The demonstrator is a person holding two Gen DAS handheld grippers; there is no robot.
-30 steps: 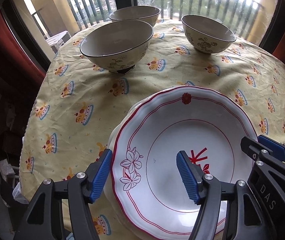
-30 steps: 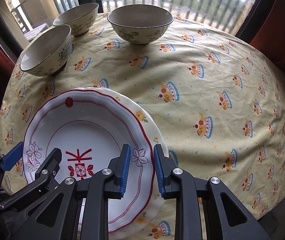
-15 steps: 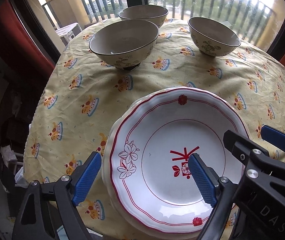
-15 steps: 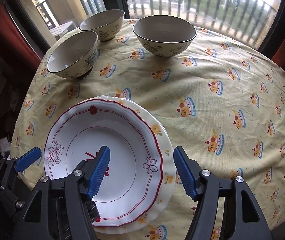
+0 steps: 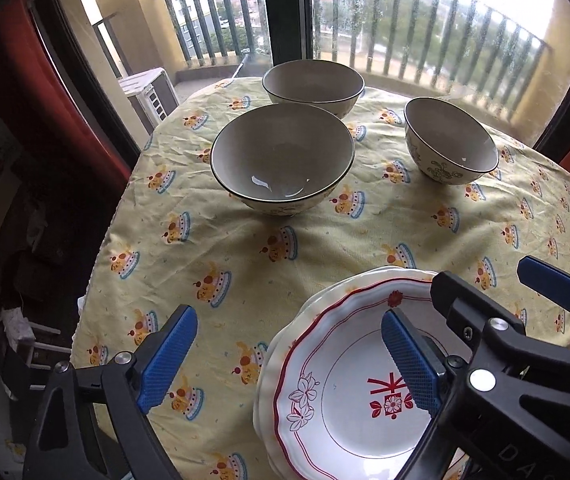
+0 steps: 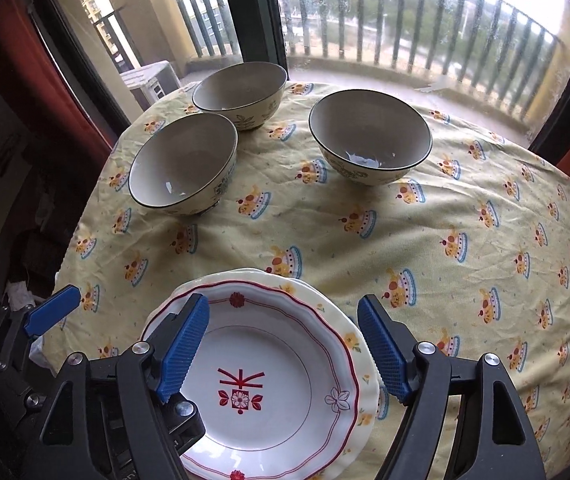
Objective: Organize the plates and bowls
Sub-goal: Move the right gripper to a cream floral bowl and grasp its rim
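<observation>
Both claws, left [image 5: 287,360] and right [image 6: 283,348], just spread wide, holding nothing above the plates [image 6: 285,396].

Yellow cake-print tablecloth [image 6: 425,240] covering the tabletop; balcony railing [image 6: 425,20] showing through the window, red curtain [image 5: 29,80] hanging at left.

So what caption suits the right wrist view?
Open right gripper above stacked plates; three bowls wait beyond.

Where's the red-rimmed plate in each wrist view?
Left wrist: red-rimmed plate lower right, stacked on a yellow-flowered plate, partly behind the right gripper.
Right wrist: bottom centre, below the open right gripper.
Shared landmark: the bowl nearest the window.
</observation>
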